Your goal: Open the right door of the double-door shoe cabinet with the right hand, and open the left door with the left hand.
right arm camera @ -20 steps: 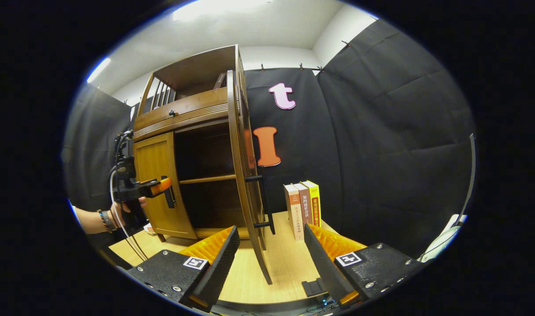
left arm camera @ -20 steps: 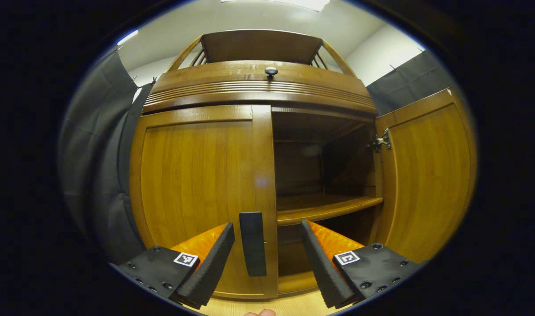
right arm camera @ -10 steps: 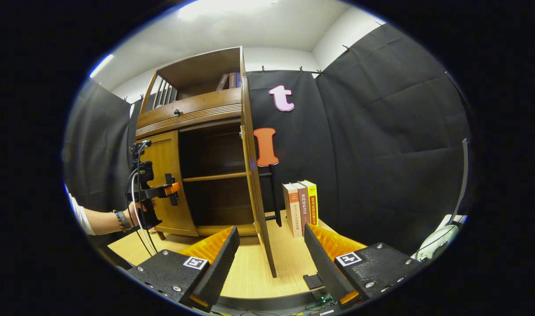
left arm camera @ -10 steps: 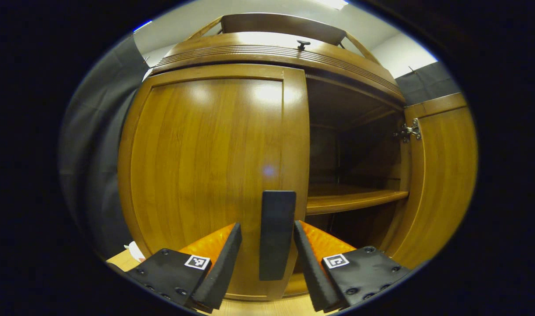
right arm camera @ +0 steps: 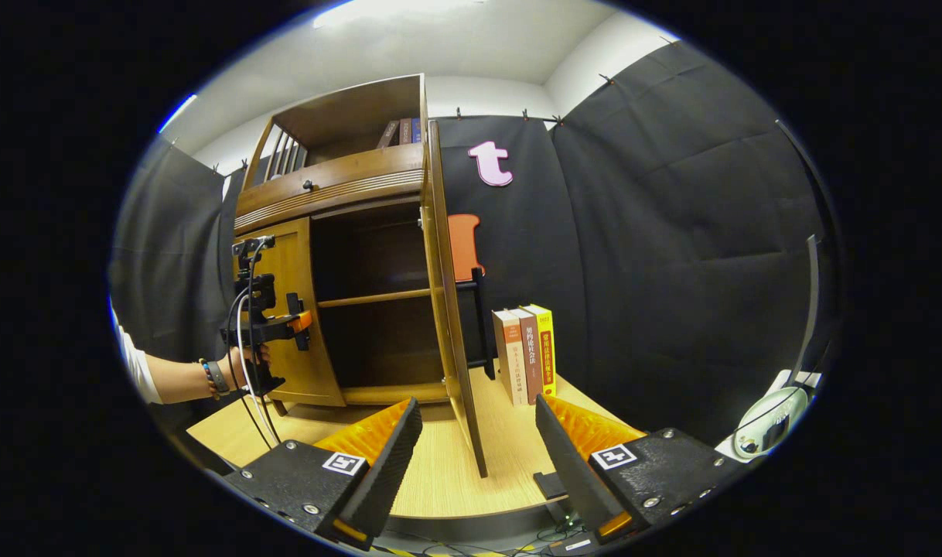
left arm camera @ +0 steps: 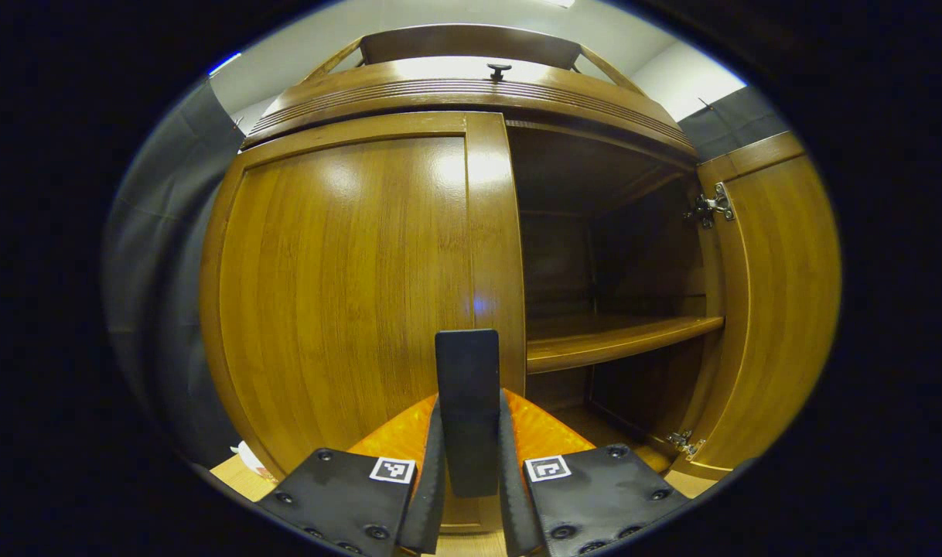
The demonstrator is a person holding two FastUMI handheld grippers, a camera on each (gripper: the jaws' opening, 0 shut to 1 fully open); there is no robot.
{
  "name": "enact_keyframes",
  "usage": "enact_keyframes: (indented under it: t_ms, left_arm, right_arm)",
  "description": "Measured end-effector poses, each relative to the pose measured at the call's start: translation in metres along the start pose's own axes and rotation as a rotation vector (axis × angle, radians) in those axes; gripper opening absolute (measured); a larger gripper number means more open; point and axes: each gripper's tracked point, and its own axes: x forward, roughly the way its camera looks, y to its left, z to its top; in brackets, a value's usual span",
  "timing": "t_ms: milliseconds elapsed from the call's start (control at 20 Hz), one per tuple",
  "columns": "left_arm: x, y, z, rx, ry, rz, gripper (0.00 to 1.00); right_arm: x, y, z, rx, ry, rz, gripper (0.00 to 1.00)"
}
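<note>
The brown wooden shoe cabinet [left arm camera: 455, 85] fills the left gripper view. Its left door [left arm camera: 347, 286] is closed flat. My left gripper [left arm camera: 469, 402] is shut on that door's dark vertical handle [left arm camera: 466, 387], one finger pressing each side. The right door [left arm camera: 776, 302] stands wide open, baring an inner shelf [left arm camera: 618, 340]. In the right gripper view the right door [right arm camera: 444, 309] appears edge-on with its handle [right arm camera: 479, 317] facing away. My right gripper [right arm camera: 477, 404] is open and holds nothing, a short way in front of that door. The left gripper [right arm camera: 289, 325] and a hand show at the left door.
Three upright books [right arm camera: 527, 356] stand on the light wooden tabletop [right arm camera: 440, 472] right of the open door. More books lean in the cabinet's top shelf [right arm camera: 401, 131]. A white device [right arm camera: 769, 422] sits at the far right. Black cloth walls surround the booth.
My left gripper moved in around the left door's handle and shut on it. The right door swung a little wider, and the right gripper stayed open.
</note>
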Motion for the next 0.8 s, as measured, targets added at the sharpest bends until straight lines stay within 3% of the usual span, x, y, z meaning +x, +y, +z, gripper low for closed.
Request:
enact_keyframes:
  t_ms: [200, 350, 800]
  left_arm:
    - [-0.009, 0.0, -0.004, 0.017, 0.067, -0.017, 0.35]
    - [-0.035, 0.0, -0.001, -0.027, 0.093, -0.047, 0.35]
    - [-0.12, 0.029, 0.008, -0.01, 0.134, 0.014, 0.34]
  right_arm:
    - [-0.007, 0.0, -0.008, -0.018, 0.031, -0.005, 0.91]
    - [-0.005, 0.007, -0.008, -0.026, 0.043, 0.011, 0.91]
    - [0.007, 0.038, 0.011, -0.021, 0.005, 0.073, 0.91]
